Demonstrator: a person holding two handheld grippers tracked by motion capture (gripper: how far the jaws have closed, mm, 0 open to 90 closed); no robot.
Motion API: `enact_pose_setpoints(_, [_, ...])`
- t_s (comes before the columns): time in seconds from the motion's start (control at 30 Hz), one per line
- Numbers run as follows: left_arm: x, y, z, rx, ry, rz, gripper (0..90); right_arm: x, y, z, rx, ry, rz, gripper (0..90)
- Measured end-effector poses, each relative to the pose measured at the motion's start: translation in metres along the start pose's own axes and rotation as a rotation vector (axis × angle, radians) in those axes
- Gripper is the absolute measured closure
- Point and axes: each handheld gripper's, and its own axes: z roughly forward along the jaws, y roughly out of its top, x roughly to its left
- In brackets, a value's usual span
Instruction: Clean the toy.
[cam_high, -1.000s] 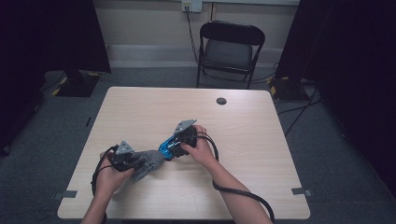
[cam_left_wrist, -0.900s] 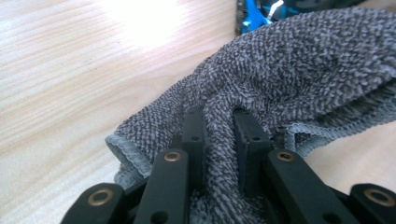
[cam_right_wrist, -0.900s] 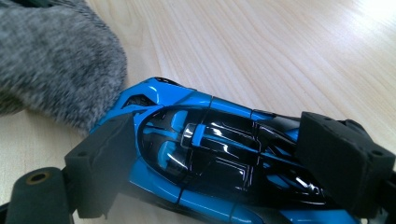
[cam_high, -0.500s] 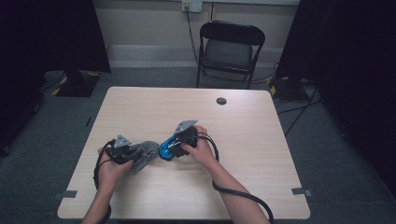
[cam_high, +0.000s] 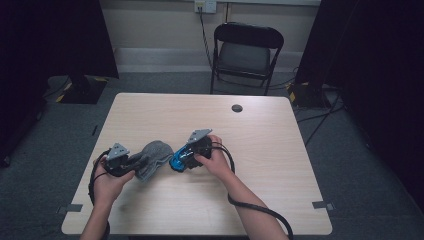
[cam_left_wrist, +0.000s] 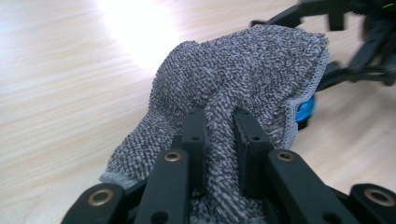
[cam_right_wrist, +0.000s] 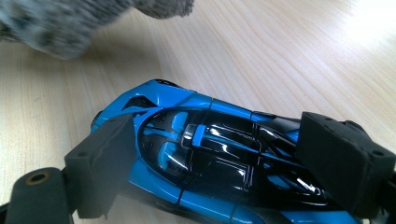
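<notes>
On the near half of the wooden table (cam_high: 280, 150), the person's two hands work close together. The left gripper (cam_high: 131, 163) has its jaws pinched tight on a fold of a grey terry cloth (cam_high: 150, 159), which bunches up between the black pads and drapes forward toward the other hand. The right gripper (cam_high: 182, 159) clamps a blue toy car (cam_high: 177, 161) across its body, one pad on each side of the glossy black and blue roof, with the car's underside down at the tabletop. Seen from above, the cloth's far edge sits just beside the car's nose. Beyond the table stands a black folding chair (cam_high: 245, 50).
</notes>
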Motion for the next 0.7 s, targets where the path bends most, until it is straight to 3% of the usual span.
enact_pose_setpoints(0.17, [-0.009,0.005,-0.004,-0.017,-0.087,0.009,76.6,0.0,0.001,0.0,0.009,-0.001,0.002,11.5])
enact_pose_setpoints(0.27, [-0.013,0.007,-0.004,-0.02,-0.105,0.025,76.6,0.0,0.002,0.0,0.015,0.001,0.001,11.5])
enact_pose_setpoints(0.43, [-0.028,0.011,-0.005,-0.009,-0.187,0.077,76.6,0.0,0.002,0.0,0.015,0.0,0.002,11.5])
enact_pose_setpoints(0.47, [-0.028,0.011,-0.005,-0.009,-0.187,0.077,76.6,0.0,0.002,0.0,0.015,0.0,0.002,11.5])
enact_pose_setpoints(0.57, [-0.039,0.011,-0.002,0.002,-0.282,0.106,76.6,0.0,0.001,0.0,0.011,0.0,0.002,11.5])
enact_pose_setpoints(0.6, [-0.039,0.011,-0.002,0.002,-0.282,0.106,76.6,0.0,0.002,0.0,0.012,0.0,0.001,11.4])
enact_pose_setpoints(0.63, [-0.045,0.009,0.001,0.02,-0.327,0.139,76.6,0.0,0.002,0.0,0.015,0.0,0.002,11.5])
enact_pose_setpoints(0.7, [-0.051,0.009,0.004,0.03,-0.353,0.145,76.5,-0.001,0.002,0.0,0.018,0.001,0.002,11.5])
